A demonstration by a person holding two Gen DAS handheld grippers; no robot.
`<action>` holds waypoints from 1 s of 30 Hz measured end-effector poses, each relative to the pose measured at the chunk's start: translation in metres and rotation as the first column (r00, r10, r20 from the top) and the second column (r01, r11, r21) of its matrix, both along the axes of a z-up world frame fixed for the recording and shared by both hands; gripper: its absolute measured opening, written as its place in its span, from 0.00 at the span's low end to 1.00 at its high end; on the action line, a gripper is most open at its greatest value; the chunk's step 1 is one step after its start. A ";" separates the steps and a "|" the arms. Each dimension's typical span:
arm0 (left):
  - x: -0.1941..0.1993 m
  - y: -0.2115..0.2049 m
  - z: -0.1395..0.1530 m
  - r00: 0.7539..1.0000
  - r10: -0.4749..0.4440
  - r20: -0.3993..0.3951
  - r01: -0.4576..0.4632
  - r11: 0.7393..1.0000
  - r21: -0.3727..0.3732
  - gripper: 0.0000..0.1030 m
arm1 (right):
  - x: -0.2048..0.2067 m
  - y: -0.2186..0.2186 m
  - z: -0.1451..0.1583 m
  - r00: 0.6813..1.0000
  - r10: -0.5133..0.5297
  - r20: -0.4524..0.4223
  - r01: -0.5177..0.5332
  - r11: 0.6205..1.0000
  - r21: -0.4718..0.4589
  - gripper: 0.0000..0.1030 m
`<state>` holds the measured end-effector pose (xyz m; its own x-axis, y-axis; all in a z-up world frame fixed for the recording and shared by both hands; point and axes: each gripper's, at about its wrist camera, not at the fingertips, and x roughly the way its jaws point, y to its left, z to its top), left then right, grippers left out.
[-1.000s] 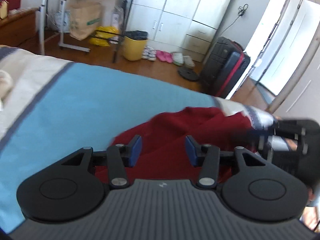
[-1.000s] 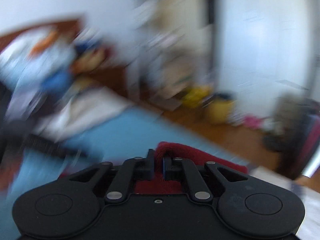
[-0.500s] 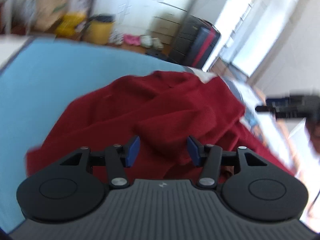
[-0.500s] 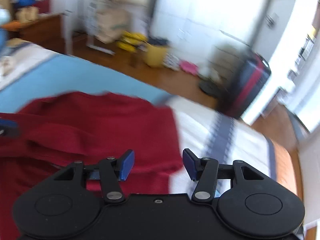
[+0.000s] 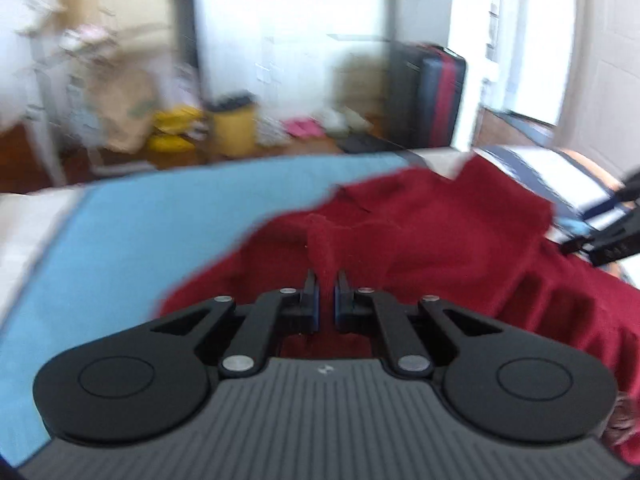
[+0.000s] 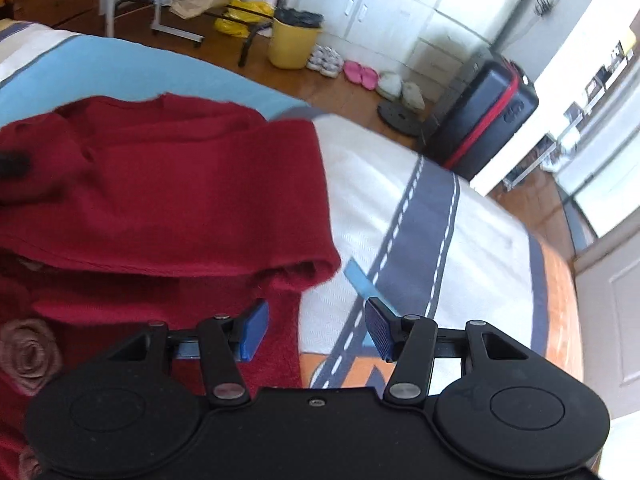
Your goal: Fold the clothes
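Left gripper (image 5: 327, 294) pinches one red sweater (image 5: 432, 240) on one bed (image 6: 400, 184); right gripper (image 6: 316, 330) gapes wide.

A dark red knitted sweater (image 6: 160, 184) lies rumpled on the bed, spread over the blue part of the cover and reaching onto the white part at its right. One thick fold is doubled back across the body, its rolled end at the right. A ridge of the fabric (image 5: 324, 248) stands pinched up near the middle. Dusky pink fabric roses (image 6: 28, 356) decorate the near left part.
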<state>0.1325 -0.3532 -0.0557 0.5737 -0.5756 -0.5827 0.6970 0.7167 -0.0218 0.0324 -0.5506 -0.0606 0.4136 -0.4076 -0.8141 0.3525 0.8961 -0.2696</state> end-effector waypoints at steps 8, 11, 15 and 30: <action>0.011 0.080 0.016 0.949 0.059 -0.309 -0.124 0.973 -0.196 0.07 | -0.007 -0.009 -0.006 1.000 -0.020 0.019 0.020 0.999 0.026 0.57; 0.011 0.087 0.003 0.939 0.122 -0.322 -0.161 0.982 -0.095 0.17 | -0.015 -0.011 -0.007 0.999 -0.034 0.027 0.033 0.999 0.044 0.57; 0.012 0.100 -0.005 0.918 0.167 -0.361 -0.209 0.975 -0.080 0.42 | -0.019 -0.012 -0.003 0.998 -0.033 0.062 0.031 0.999 0.038 0.57; 0.042 0.165 -0.006 0.878 0.207 -0.432 -0.297 0.943 -0.153 0.53 | 0.030 -0.009 0.026 0.973 -0.043 0.227 -0.001 0.981 0.193 0.57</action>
<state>0.1748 -0.1879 -0.0616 0.4559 -0.5770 -0.6776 0.3910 0.8138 -0.4299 0.0620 -0.5594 -0.0346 0.5909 -0.2648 -0.7621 0.4039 0.9148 -0.0047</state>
